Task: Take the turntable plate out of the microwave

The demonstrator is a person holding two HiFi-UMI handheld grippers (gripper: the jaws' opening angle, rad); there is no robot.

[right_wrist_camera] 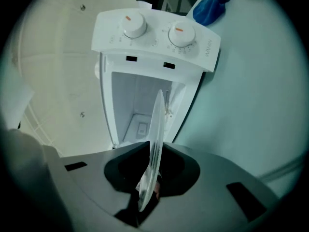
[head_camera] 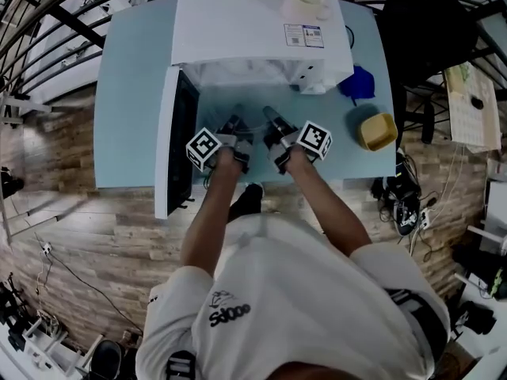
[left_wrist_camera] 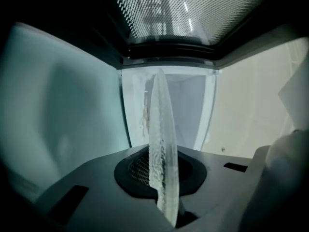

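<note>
Tabletop (head_camera: 127, 93) in pale blue is carrying everything here, with a white microwave (head_camera: 238, 22) sitting at its far side and the microwave door (head_camera: 170, 149) hanging open to the left. A cup (head_camera: 305, 2) is resting on the microwave's roof, and a yellow bowl (head_camera: 377, 131) and a blue pouch (head_camera: 358, 83) are lying to the right. Near the person, in front of the open cavity, the left gripper (head_camera: 238, 125) and the right gripper (head_camera: 273, 125) are pointing side by side toward the opening. Both are holding the clear turntable plate (left_wrist_camera: 161, 144) by its near rim, above the table. Each gripper's jaws are pressing closed on the glass edge. Whether the far rim is fully clear of the cavity cannot be told. The plate is looking like thick, stiff glass: probably fairly heavy, smooth enough to slip, and liable to crack if knocked. Gripping the rim at two separated spots and keeping it level is probably the safest way to carry it. The head view is giving the layout but barely showing the transparent plate. The left gripper view is showing it edge-on against the cavity, under the door's mesh window. The right gripper view is adding the two dials (right_wrist_camera: 133, 24) and the cavity floor, which the others are not showing.
</note>
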